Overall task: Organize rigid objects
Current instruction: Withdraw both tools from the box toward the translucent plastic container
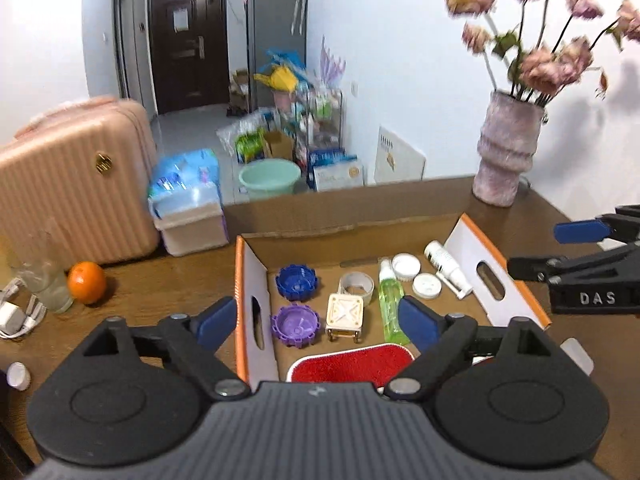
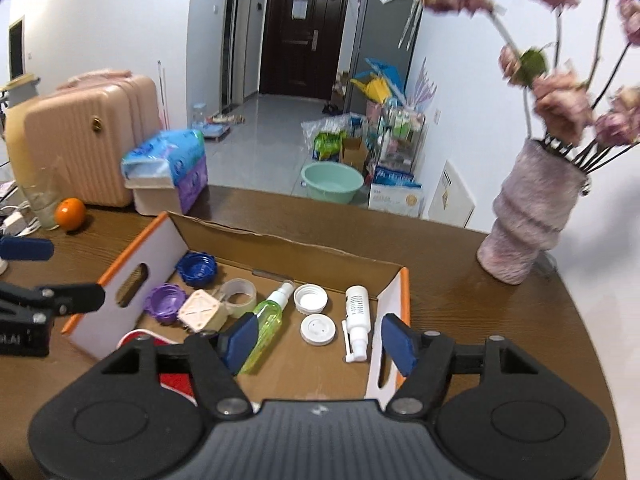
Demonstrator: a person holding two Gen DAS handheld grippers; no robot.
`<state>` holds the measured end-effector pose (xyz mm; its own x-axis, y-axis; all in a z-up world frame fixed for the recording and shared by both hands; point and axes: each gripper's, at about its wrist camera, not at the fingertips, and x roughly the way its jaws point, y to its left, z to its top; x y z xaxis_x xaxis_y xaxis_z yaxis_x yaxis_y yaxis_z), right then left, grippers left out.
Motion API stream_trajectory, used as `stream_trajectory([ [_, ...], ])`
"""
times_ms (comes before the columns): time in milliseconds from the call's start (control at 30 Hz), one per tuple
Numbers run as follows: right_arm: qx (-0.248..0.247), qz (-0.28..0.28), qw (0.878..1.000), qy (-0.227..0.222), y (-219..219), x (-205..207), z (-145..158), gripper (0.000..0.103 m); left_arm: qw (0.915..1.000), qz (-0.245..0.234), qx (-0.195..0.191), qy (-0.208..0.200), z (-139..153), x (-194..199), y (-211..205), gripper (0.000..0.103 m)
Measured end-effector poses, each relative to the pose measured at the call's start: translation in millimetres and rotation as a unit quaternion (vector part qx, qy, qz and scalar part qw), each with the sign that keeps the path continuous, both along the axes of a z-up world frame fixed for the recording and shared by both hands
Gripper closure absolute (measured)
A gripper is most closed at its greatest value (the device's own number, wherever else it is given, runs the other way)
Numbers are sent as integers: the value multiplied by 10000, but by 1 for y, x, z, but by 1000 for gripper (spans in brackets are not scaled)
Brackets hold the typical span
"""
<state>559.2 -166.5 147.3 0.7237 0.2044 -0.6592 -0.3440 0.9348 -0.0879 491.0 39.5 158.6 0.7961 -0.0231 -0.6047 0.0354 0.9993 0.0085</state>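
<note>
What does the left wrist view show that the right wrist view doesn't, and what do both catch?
Only the left wrist view shows the small white cap on the table at its left edge, and the red pad nearly whole.

Only the right wrist view shows the clear jar on the floor down the hallway.

Both show the cardboard box with the blue cap, purple cap, green spray bottle and white bottle inside, plus the orange and vase. Each hand-held gripper is open and empty: left hand-held gripper, right hand-held gripper.

I see the cardboard box (image 1: 496,280) open from above, its upright side flaps walling both ends. Behind its right corner the vase (image 1: 506,152) and overhanging flowers (image 1: 548,64) crowd my path.
</note>
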Motion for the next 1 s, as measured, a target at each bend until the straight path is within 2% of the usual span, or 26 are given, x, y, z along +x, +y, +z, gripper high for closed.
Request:
stream_trajectory([
  [67,16,7,9999,-142,-3,-17,9,31,9997,34,-6,-245,7,-18,1,4],
  [167,105,50,9985,-540,-7,-45,19,23,9987,15,42,-509,12,-45,1,2],
  [267,115,47,9958,-908,-8,-72,21,22,9974,-8,86,-716,11,-65,0,0],
  [367,234,57,9938,-1082,-9,-93,19,22,9934,-20,127,-1142,10,-88,0,0],
  [533,522,47,9855,-1611,-12,-127,12,20,9776,276,86,-2083,0,-128,-2,0],
  [600,568,46,9784,-1987,-13,-141,8,18,9716,293,50,-2347,-5,-142,-4,0],
  [700,704,109,9707,-2294,-19,-159,3,18,9639,225,115,-2650,-11,-160,-9,0],
  [900,1050,186,9671,-2311,-32,-188,-14,13,9603,400,354,-2738,-30,-187,-19,0],
  [1000,1083,270,9668,-2299,-36,-205,-29,13,9640,441,173,-2615,-43,-203,-21,0],
])
